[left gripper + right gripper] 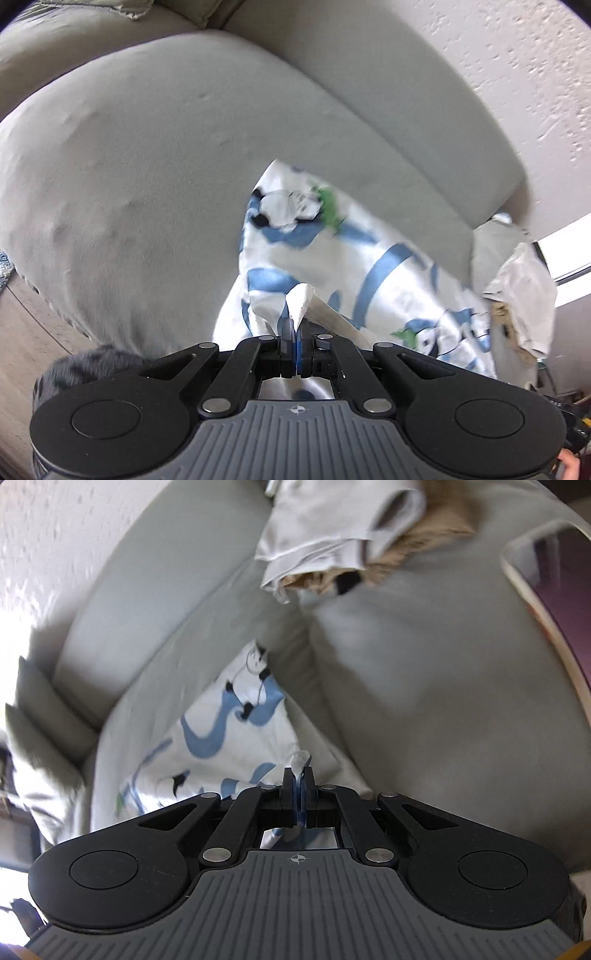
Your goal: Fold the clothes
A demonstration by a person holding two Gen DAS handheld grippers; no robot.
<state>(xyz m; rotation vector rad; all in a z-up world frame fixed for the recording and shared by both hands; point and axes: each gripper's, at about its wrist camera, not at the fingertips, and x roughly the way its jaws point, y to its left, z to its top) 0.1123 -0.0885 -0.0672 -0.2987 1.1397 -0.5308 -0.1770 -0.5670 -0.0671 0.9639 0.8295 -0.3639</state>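
The left gripper (pixel 295 325) has its jaws pressed together on a bunched white edge of the printed garment (pixel 332 266), a small peak of cloth standing up just past the fingertips. The right gripper (pixel 298 775) is likewise clamped tight, with a thin fold of the same garment (pixel 229 723) sticking out between its black fingers (pixel 287 777). The garment is white with blue swirls, small black-and-white figures and touches of green; it spreads away from both grippers across the grey sofa cushion (pixel 140 177), lying slack and wrinkled rather than flat. In the left wrist view its far edge runs up against the sofa backrest (pixel 388 110), and beyond its right side a crumpled pale cloth (pixel 524 291) hangs near the sofa's end, beside the textured white wall (pixel 517 55). A dark furry thing (pixel 88 365) shows at the lower left by the gripper body; what it is cannot be told. In the right wrist view a heap of light grey clothing (pixel 325 535) lies on the sofa well beyond the garment, partly covering something tan and furry (pixel 424 550). At the far right edge a curved, dark purple object with a pale rim (pixel 546 590) sits on the cushion, too blurred to identify.
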